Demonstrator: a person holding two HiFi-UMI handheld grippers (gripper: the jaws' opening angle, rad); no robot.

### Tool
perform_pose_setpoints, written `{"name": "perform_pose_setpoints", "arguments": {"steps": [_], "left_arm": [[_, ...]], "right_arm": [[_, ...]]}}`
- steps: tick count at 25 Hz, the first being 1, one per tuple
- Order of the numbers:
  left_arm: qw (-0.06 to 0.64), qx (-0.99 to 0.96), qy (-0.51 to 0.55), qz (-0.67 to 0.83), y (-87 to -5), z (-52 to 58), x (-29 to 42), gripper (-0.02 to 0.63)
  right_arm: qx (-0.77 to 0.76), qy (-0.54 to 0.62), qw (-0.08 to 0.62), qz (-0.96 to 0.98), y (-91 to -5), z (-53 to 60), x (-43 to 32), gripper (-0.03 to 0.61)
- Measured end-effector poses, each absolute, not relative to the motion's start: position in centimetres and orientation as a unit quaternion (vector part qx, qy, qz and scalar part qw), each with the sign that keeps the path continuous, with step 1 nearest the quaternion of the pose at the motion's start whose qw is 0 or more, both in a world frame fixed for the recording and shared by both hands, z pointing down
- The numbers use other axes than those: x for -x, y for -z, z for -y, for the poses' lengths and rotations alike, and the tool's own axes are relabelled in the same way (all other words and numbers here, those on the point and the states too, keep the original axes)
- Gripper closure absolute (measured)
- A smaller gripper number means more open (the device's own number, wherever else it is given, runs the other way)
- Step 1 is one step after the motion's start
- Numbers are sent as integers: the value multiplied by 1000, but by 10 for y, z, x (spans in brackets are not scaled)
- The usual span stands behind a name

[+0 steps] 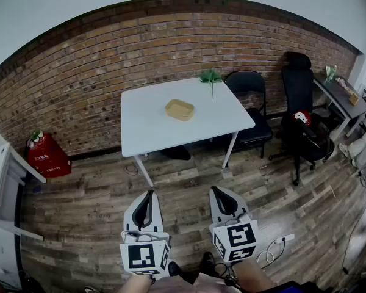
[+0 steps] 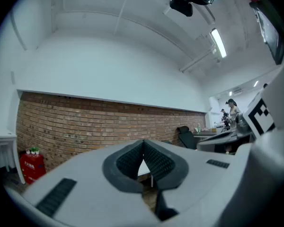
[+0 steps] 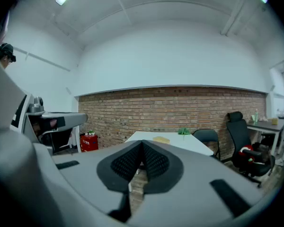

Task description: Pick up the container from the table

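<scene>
Tan container (image 1: pixel 180 110) sits mid white counter (image 1: pixel 140 136), long axis across our view, right end slightly nearer. We hold left hand-held gripper (image 1: pixel 149 195) and right hand-held gripper (image 1: pixel 218 191) closed, empty, well short of it.

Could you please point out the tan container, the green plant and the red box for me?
tan container (image 1: pixel 180 110): head view, on the middle of its hollow inside.
green plant (image 1: pixel 210 76): head view, on its leaves at the table's far edge.
red box (image 1: pixel 47 159): head view, on its front face.
</scene>
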State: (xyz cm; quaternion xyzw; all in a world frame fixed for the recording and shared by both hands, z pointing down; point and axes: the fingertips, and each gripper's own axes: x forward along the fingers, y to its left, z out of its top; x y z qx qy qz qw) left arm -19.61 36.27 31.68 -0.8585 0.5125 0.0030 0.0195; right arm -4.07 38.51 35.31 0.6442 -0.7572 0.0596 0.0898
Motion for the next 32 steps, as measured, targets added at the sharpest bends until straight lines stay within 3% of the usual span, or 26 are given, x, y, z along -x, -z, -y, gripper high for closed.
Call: {"name": "perform_pose_setpoints", "arguments": {"steps": [8, 9, 10, 32], "left_arm": [[16, 858, 3, -513, -317, -363, 188, 604], [16, 858, 4, -514, -318, -362, 186, 604], [15, 857, 5, -515, -319, -362, 184, 604], [8, 819, 10, -573, -335, -338, 124, 604]], "right_arm": [[-640, -74, 76, 761, -352, -385, 34, 573], [-631, -80, 75, 768, -353, -384, 34, 422], [-625, -82, 75, 772, -353, -383, 34, 356], [-596, -64, 96, 795, -366, -338, -46, 391]]}}
